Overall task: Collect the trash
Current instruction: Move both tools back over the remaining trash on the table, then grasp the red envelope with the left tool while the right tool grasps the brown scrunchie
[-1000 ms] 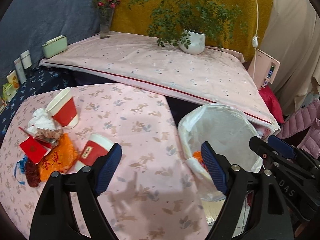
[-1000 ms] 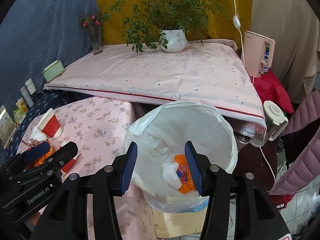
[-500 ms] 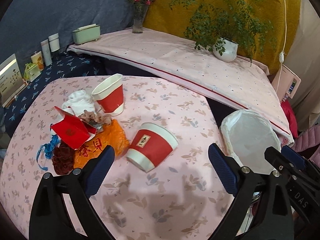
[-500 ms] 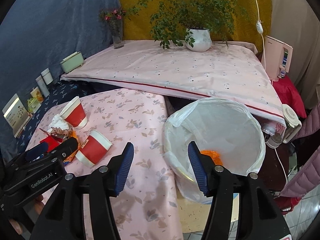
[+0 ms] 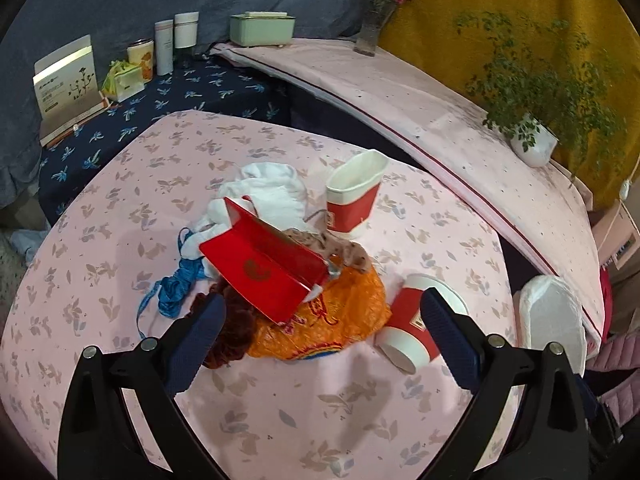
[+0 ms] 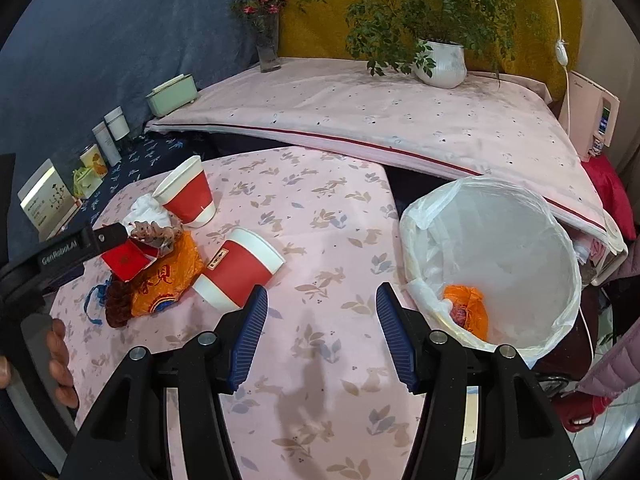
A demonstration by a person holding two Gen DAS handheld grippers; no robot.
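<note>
left claw [image 5: 320, 336] is opening wide and empty over the trash pile [image 5: 288, 272] on the surface [image 5: 320, 412], likely sizing up the bulky orange bag [image 5: 340, 320]. right claw [image 6: 318, 336] is hanging half open, empty, beside the pile. a tipped cup [image 6: 238, 272] is lying next to the pile, and the bin [image 6: 492, 260] is waiting past the cup, already holding some trash.

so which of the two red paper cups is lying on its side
The red cup nearer the bin, beside the orange bag, is tipped over. The other red cup stands upright by the white tissue.
</note>
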